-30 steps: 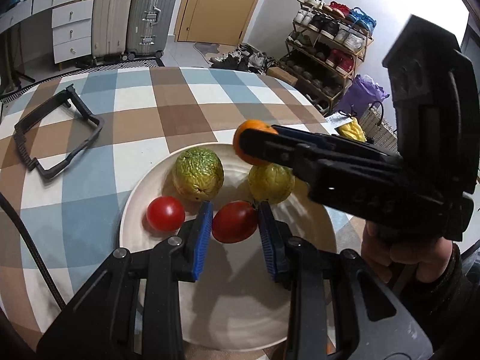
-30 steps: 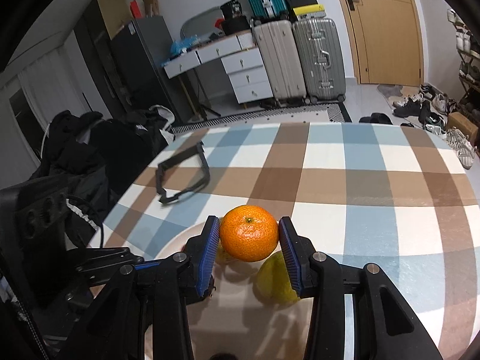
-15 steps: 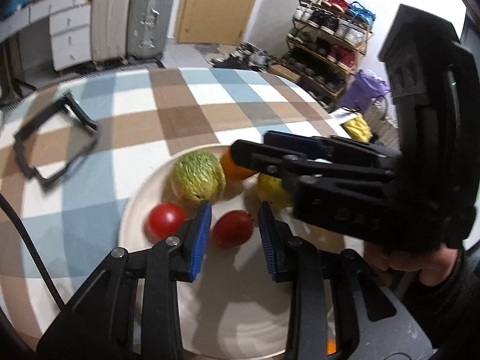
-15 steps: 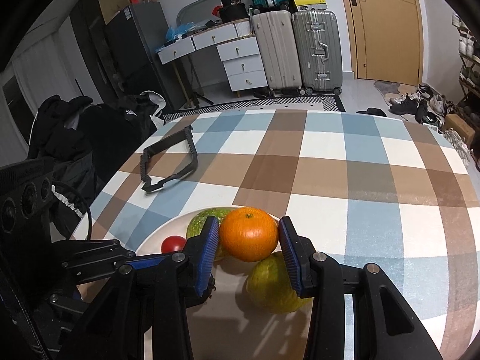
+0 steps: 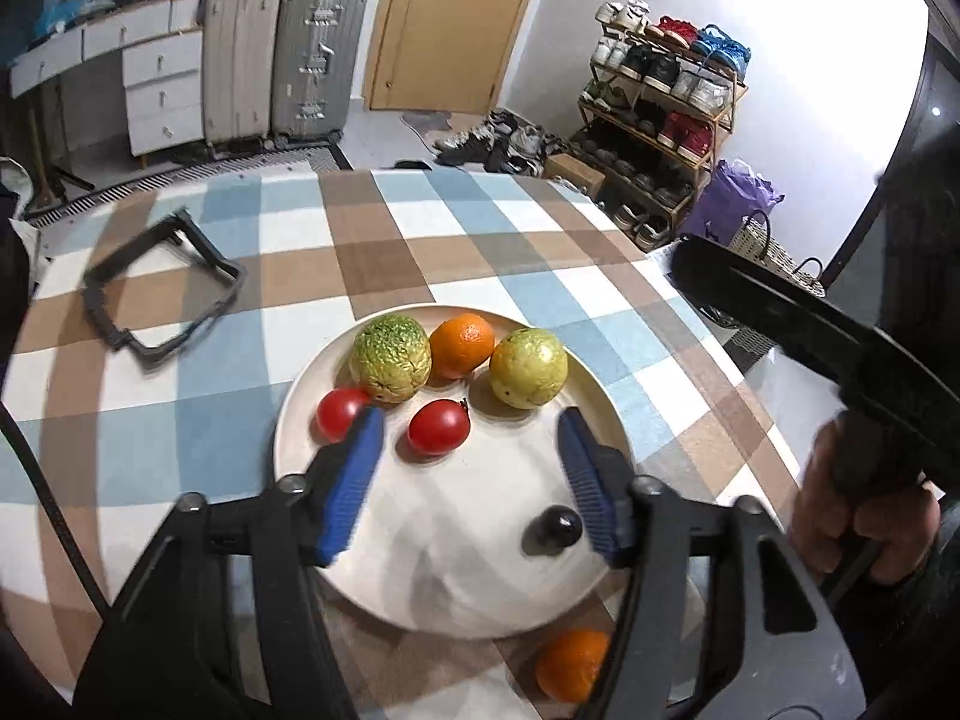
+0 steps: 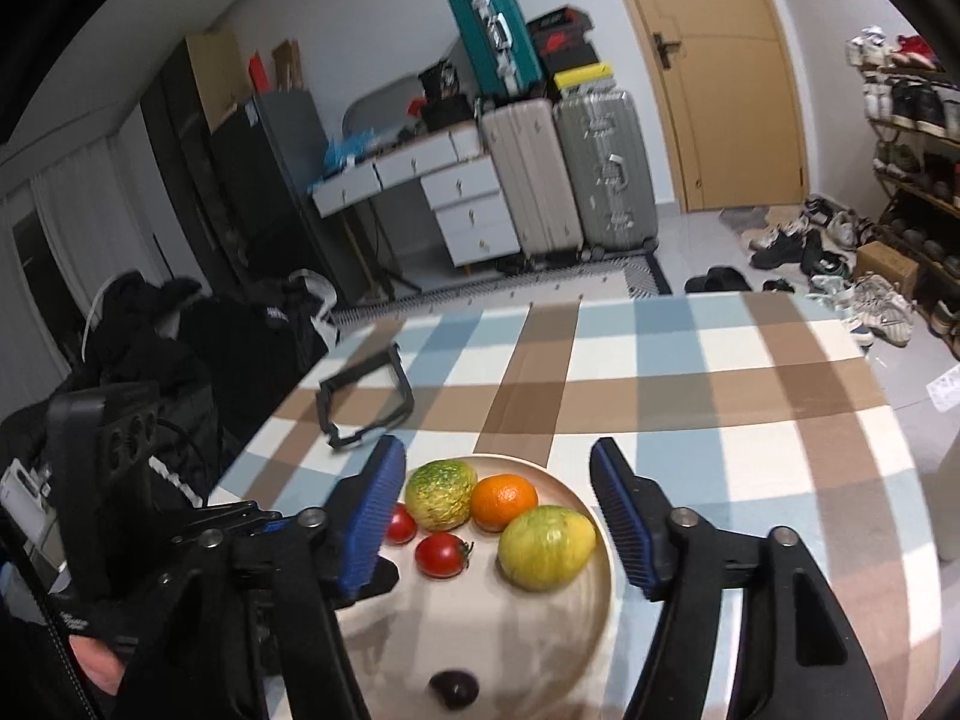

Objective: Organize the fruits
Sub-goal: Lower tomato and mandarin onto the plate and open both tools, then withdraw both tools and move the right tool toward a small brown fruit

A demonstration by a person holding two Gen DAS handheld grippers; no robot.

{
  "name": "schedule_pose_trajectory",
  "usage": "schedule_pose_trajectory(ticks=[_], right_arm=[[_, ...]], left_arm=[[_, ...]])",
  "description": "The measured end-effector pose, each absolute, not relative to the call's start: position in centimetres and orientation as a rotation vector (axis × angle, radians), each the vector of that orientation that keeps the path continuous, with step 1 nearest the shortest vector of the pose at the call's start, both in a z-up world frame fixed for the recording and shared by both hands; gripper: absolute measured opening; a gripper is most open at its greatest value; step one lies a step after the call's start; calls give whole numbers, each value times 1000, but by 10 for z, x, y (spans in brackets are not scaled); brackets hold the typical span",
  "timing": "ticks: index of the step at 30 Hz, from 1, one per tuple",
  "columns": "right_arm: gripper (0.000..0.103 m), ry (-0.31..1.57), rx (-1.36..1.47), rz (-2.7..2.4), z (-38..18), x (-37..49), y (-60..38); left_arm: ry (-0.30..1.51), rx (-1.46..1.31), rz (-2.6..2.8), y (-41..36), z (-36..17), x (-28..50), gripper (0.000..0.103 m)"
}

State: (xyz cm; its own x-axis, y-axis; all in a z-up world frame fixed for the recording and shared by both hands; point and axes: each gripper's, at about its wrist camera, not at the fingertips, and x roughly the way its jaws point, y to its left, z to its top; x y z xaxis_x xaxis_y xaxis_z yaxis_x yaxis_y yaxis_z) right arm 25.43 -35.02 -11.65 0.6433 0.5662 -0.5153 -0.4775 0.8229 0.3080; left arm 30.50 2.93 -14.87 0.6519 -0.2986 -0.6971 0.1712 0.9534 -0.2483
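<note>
You're holding both sets of fingers apart with nothing in them: left gripper (image 5: 468, 474) and right gripper (image 6: 498, 516) have just been opening. The leftover orange (image 5: 570, 663) is sitting off the plate (image 5: 606, 408), bottom of frame, under your left gripper, so that one's nearer.

Your left jaw covers part of one tomato (image 5: 336, 413); the small dark fruit (image 6: 454, 687), perhaps a plum, is blurred.

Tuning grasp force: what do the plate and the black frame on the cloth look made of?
Plate: likely glazed ceramic or melamine; cream, smooth, with a soft sheen. Black frame: probably moulded plastic; matte and ribbed along its edges, but blurred, so uncertain.
</note>
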Motion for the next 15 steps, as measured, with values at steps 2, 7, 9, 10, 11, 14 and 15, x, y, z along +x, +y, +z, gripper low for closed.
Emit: schedule_pose_trajectory(ticks=[2,7,9,10,11,14,15], right_arm=[[77,615,160,590,-109,239,-358],[89,556,164,583,-92,192,-373],[93,540,160,586,-88,178,-376],[94,532,158,585,-86,170,-377],[96,525,156,581,-84,162,-378],[97,502,151,578,-79,137,-382],[98,494,151,578,-78,131,-384]], left_arm=[[794,-159,-246,28,-139,292,73],[756,-141,-214,23,-118,262,79],[744,-138,-206,22,-110,249,81],[737,-136,-201,21,-106,242,81],[734,-133,-197,20,-103,237,81],[720,-125,-183,18,-93,216,82],[717,-124,-180,17,-91,210,84]])
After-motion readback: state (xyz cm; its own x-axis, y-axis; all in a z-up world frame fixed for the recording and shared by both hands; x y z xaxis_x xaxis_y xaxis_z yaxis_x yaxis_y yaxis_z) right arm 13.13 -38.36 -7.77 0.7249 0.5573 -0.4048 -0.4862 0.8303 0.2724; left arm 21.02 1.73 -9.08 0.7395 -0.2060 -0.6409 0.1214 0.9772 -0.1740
